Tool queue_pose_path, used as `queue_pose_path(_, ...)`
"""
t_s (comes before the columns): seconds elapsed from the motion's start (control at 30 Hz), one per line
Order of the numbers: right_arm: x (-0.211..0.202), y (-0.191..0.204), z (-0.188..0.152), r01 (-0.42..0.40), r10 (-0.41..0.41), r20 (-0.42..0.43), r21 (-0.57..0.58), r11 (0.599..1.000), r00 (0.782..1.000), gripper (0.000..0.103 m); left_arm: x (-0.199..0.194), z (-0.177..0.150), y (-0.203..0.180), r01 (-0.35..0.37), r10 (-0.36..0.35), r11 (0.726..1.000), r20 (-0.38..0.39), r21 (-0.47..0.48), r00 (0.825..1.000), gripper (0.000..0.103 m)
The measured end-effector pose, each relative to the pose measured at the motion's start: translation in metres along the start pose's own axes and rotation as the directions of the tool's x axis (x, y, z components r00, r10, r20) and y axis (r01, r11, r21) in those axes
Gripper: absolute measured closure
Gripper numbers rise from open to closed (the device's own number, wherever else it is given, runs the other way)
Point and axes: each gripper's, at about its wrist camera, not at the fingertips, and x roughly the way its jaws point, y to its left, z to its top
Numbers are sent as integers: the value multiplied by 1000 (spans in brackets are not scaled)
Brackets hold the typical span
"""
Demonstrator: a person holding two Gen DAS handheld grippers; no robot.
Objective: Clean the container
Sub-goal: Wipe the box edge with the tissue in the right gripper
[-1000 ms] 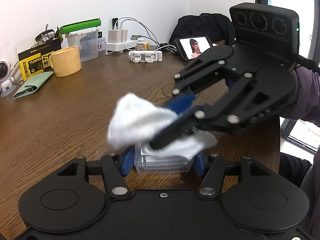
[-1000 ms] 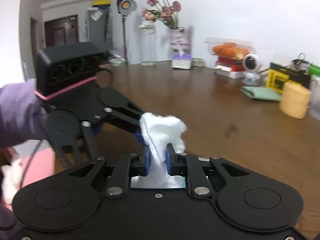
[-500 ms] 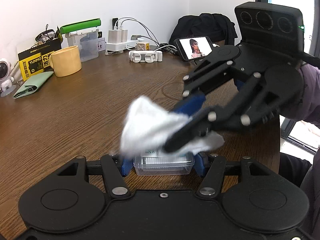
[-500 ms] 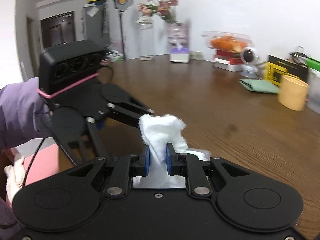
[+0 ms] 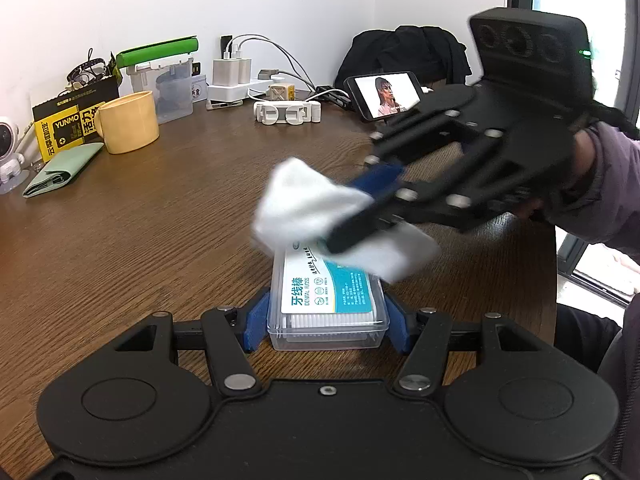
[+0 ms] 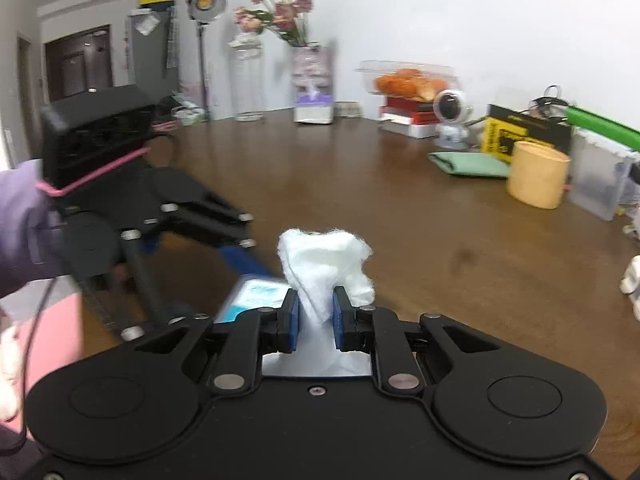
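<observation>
Seen at a round, dark brown wooden table: a small clear plastic rectangular container with a white-and-teal dental floss label, clamped by its two short sides between the blue pads of the left gripper and resting low over the tabletop at the near edge. Pressed onto the far right corner of that lid, a crumpled white cloth wad, pinched tight in the blue-padded jaws of the right gripper, reaching in from the right of the left wrist view with a purple sleeve behind it. From the right wrist camera, the same cloth bunched upward between the closed pads, the teal label showing just to its left, the black left gripper body blurred beyond. Lined along the wall at the back: a pale yellow ceramic mug, a folded mint-green cloth pouch, a yellow-and-black printed box, a white power strip with chargers, and a propped black smartphone with a lit screen.
</observation>
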Motion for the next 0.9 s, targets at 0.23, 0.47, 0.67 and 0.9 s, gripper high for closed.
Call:
queue_pose_path(0.23,16,23,8,-118,118,-4,-33,993,993,85,1,1,0,1,-1,1000,0,2,1000,46)
queue_pose_path(0.47,22,7,12,-26,26,11,-9,1000,1000,86,1,1,0,1,-1,1000,0,3,1000,46)
queue_pose_path(0.67,13,-9,8,70,-70,4,13,997,998,85,1,1,0,2,-2,1000,0,4,1000,46)
queue_pose_path(0.9,-2,0,1,-12,12,-4,20,1000,1000,85,1,1,1,4,-4,1000,1,1,1000,46)
